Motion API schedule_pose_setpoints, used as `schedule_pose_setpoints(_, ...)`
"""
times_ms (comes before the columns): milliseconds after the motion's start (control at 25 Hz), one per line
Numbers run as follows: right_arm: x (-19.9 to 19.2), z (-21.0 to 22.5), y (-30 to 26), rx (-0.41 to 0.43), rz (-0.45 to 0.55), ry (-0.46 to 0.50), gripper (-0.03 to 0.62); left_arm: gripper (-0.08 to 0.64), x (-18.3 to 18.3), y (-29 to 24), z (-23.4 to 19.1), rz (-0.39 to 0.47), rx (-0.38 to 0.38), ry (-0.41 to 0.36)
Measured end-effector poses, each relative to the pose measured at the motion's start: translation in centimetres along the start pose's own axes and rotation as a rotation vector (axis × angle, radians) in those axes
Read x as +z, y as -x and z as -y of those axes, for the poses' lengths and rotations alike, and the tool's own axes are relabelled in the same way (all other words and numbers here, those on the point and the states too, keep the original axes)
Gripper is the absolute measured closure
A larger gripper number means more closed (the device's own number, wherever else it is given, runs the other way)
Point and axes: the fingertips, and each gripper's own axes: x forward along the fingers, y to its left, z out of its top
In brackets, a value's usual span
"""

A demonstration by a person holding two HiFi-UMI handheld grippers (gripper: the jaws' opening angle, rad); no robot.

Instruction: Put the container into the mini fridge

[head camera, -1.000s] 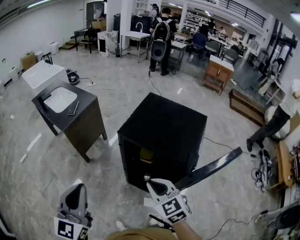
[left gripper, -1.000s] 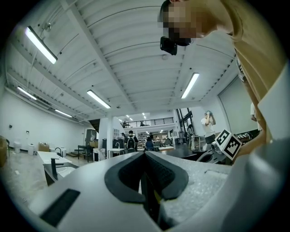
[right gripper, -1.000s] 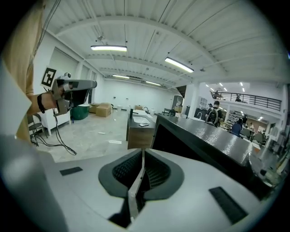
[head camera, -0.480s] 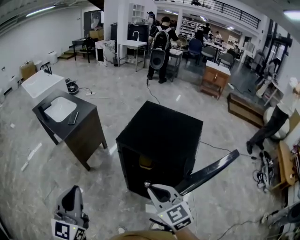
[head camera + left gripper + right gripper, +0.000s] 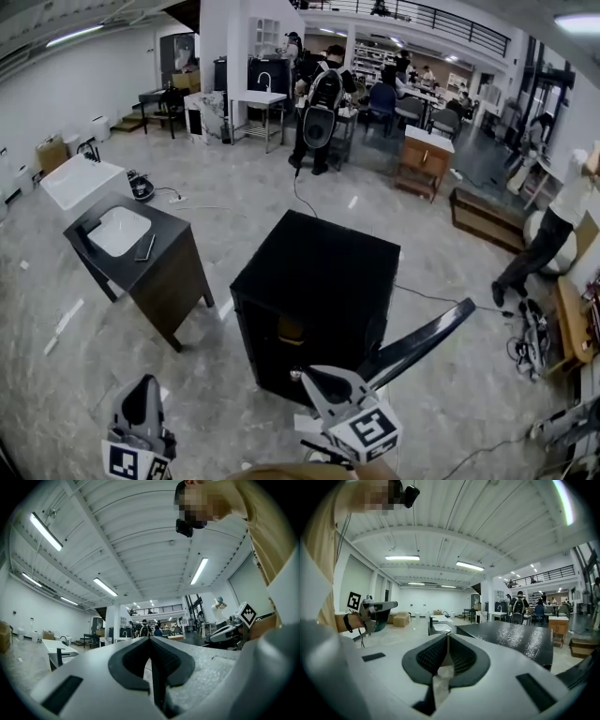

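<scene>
Task looks nearly done, judging from the layout. Yellowish container [image 5: 291, 328] sits inside the black box-shaped mini fridge [image 5: 323, 262], upper part of the cavity, too dim and small to tell shape or lid. Thin dark fridge door [image 5: 422, 339] swung wide open to the right, edge-on in head view. Probably left to do: shut the door, if that counts at all.

Left gripper [image 5: 142, 384] low at the frame's bottom left, well apart from the fridge, pointing up and forward. Jaws pressed together in left gripper view [image 5: 151, 641], nothing pinched. Right gripper [image 5: 300, 377] just in front of the fridge opening, near the door's hinge end. Jaws also together in right gripper view [image 5: 446, 639]. Pale sliver shows low in the seam, cannot tell what. No container in either gripper.

Writing: none legible. No brand or label visible on fridge top, door or container. Only black-and-white square marker [image 5: 375, 433] on the right gripper's cube and another marker [image 5: 125, 461] on the left; patterns, not text.
</scene>
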Motion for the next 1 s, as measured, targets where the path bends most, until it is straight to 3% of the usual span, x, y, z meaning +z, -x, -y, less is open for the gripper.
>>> schedule_pose_setpoints(560,1.8,-2.8,-1.5,0.026,0.069,-0.015,0.581,0.558,-2.1,-0.9,0.8,-0.022,-0.004,0.032)
schedule_pose_setpoints(1000,3.3,-4.2,-1.1,0.025,0.133,-0.015,0.583,0.558,-1.8,-0.8,2.9,-0.019,-0.050,0.007)
